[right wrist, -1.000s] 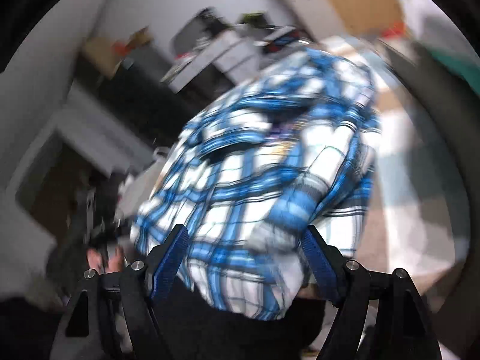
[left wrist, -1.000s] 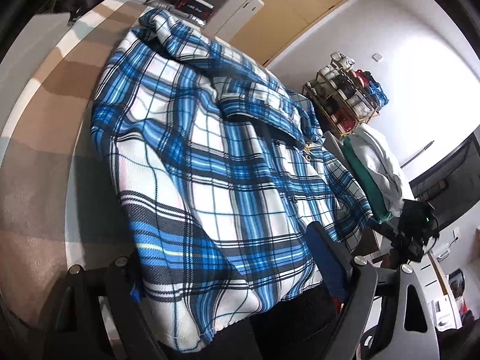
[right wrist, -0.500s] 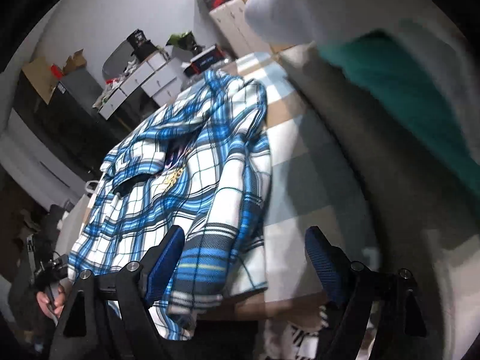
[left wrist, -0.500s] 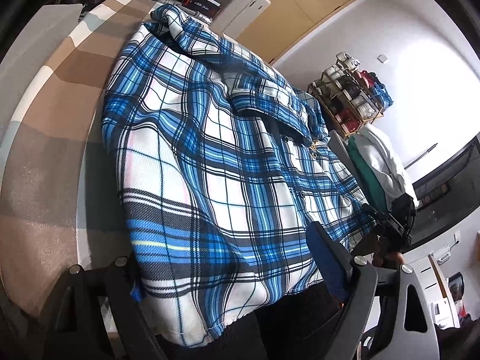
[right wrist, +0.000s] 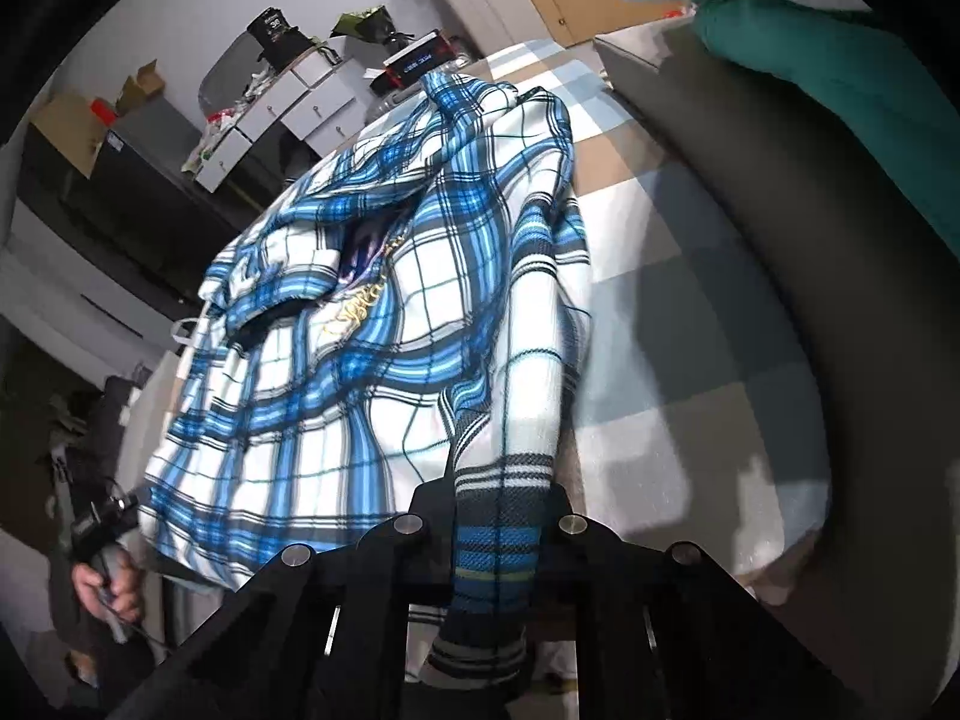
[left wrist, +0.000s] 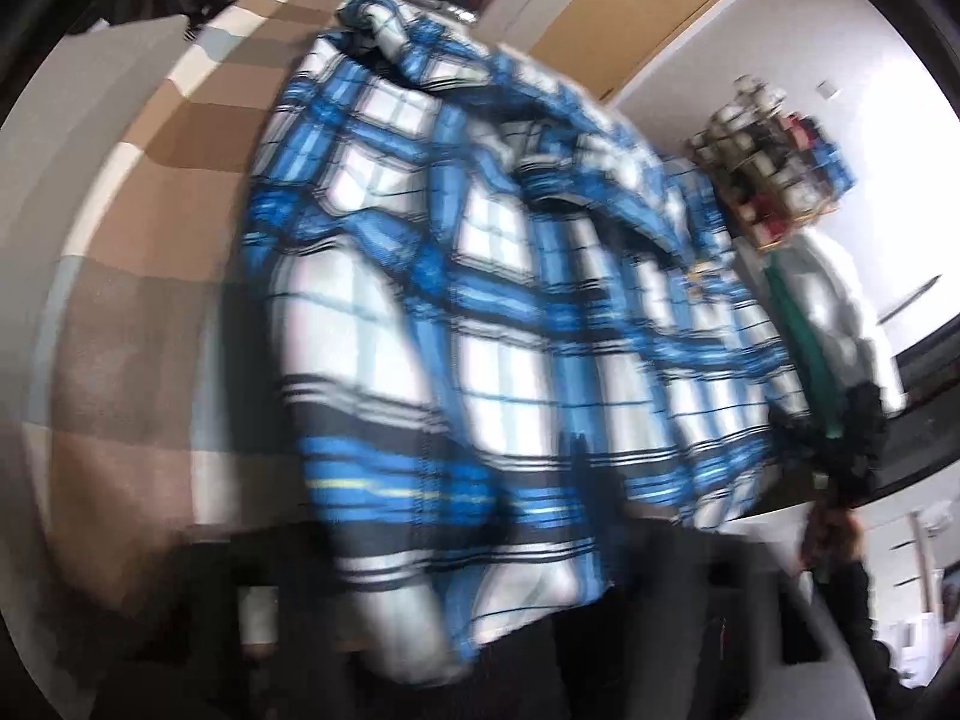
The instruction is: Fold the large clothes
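Observation:
A blue, white and black plaid shirt (right wrist: 372, 324) lies on a checked beige and grey cover (right wrist: 672, 300). My right gripper (right wrist: 492, 516) is shut on the shirt's hem by the sleeve cuff. In the left wrist view the shirt (left wrist: 480, 312) fills the frame, blurred by motion. My left gripper (left wrist: 540, 612) is a dark blur at the bottom, with the hem hanging over it; its jaws cannot be made out. The left gripper also shows in the right wrist view (right wrist: 102, 522), held by a hand at the shirt's far corner.
A grey sofa arm (right wrist: 840, 276) with a teal cloth (right wrist: 828, 60) runs along the right. White drawers (right wrist: 288, 108) with clutter stand behind the shirt. A shelf of small items (left wrist: 774, 156) and folded white and green clothes (left wrist: 822, 312) are at the far side.
My right gripper has closed on the shirt's hem; it was open half a second ago. The left view has turned blurry with fast motion, and the shirt looks closer.

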Motion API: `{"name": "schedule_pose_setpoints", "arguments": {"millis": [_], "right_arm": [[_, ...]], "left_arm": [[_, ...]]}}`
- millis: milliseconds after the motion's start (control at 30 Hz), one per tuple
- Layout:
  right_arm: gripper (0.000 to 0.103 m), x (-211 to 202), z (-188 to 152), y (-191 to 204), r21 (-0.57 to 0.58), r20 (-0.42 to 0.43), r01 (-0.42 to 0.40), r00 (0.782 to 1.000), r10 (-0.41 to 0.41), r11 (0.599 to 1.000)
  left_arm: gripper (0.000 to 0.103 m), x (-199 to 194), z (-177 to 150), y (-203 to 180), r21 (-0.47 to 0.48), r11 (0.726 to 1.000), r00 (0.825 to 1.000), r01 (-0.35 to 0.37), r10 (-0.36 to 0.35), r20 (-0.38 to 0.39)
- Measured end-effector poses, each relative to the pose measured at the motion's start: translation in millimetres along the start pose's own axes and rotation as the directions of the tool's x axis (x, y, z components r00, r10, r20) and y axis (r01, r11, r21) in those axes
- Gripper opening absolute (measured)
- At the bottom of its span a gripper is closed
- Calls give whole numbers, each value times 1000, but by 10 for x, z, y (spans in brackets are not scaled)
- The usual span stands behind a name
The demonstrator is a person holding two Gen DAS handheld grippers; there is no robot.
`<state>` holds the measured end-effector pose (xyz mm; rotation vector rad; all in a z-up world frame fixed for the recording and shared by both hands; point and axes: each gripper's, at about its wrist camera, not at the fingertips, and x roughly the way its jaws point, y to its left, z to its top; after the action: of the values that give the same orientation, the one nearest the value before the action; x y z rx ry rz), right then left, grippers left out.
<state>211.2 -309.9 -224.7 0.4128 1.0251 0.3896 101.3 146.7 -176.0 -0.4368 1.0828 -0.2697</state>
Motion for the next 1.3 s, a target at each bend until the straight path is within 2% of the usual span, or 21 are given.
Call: {"name": "schedule_pose_setpoints", "arguments": {"millis": [33,100,133,233,300,500,633,733,833,900,967,1067,1133,1167,1300], "right_arm": [[8,-43,-37,0,-1,18,0,1000,0,1000],[6,-143,-86,43,-14,62,0,998,1,1000],[5,-191,-111,81,-26,85,8,996,-5,1000],[5,-401,-182,222,-65,164,27,986,-16,998],[5,-490,-210,260,-69,180,22,984,-9,997],[5,-680,-429,239,-19,161,-5,987,8,1000],[5,-811,-398,323,-1,154,-45,987,45,999],[6,-934,-109,558,-32,177,-57,982,62,998],[6,-976,407,804,-27,180,-75,980,79,997],[7,-933,739,886,7,156,-90,984,88,996],[8,-826,1194,928,59,119,-88,990,81,994],[9,-533,1834,957,75,24,31,999,-33,997],[9,-244,2175,888,102,-77,98,993,-90,990],[9,-67,2322,844,102,-145,139,982,-124,985],[14,363,2548,680,45,-275,254,933,-232,966]], "left_arm": [[3,24,11,58,-17,1000,1000,-17,17,-19],[3,2,24,160,-70,997,999,17,-19,-29],[2,-12,24,177,-79,997,999,10,-12,-36],[2,-68,-26,123,-47,998,998,-37,35,-45],[2,-123,-82,82,-26,999,998,-41,40,-51],[2,-363,-206,72,-71,996,997,58,-62,-49],[2,-480,-3,-17,-58,992,993,110,-113,-46],[2,-565,393,-167,-31,993,992,116,-117,-38],[2,-635,966,-298,-4,994,994,108,-108,-36],[2,-631,1344,-283,-28,995,995,93,-94,-43],[2,-555,1762,-206,-93,990,993,104,-108,-49],[2,-329,2276,87,-219,971,990,93,-113,-80],[2,-88,2504,179,-262,964,990,53,-85,-112],[2,44,2585,265,-293,955,987,45,-87,-132],[2,483,2775,423,-363,930,966,58,-143,-214]]}}
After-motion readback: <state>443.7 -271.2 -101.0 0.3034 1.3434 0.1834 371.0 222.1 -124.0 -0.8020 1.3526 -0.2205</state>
